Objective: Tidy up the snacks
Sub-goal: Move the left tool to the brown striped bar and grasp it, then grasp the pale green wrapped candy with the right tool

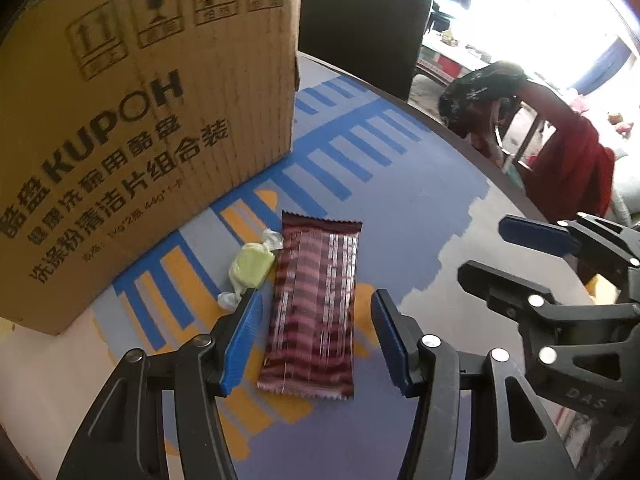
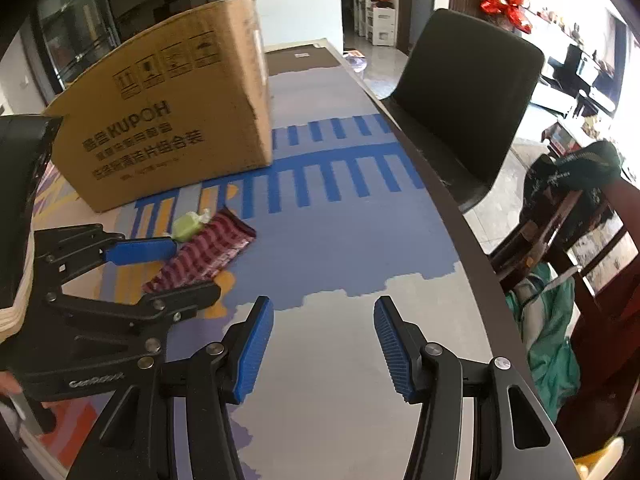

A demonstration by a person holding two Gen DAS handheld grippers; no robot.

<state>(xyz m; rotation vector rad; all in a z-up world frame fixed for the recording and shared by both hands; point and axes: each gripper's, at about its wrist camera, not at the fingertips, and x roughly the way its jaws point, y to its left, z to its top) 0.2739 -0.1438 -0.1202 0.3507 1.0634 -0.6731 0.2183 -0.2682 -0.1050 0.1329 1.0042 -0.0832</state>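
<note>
Left gripper (image 1: 316,320) parted, straddling wrapper (image 1: 312,308) near box (image 1: 152,128), candy (image 1: 252,266) alongside; right gripper (image 2: 324,340) parted, empty; next: lower, pinch wrapper, lift into box.

A long surface (image 2: 352,240) with a dark rim wears a mat of blue, grey and orange stripes. A black chair (image 2: 464,100) stands at its far edge. Beyond, a pale tiled floor (image 2: 384,60) leads to a doorway with white shelves (image 2: 378,12). Red balloons (image 2: 506,2) hang on a dark wall. Strong daylight floods in from the right. A wooden chair (image 2: 560,236) holds dark clothes.
</note>
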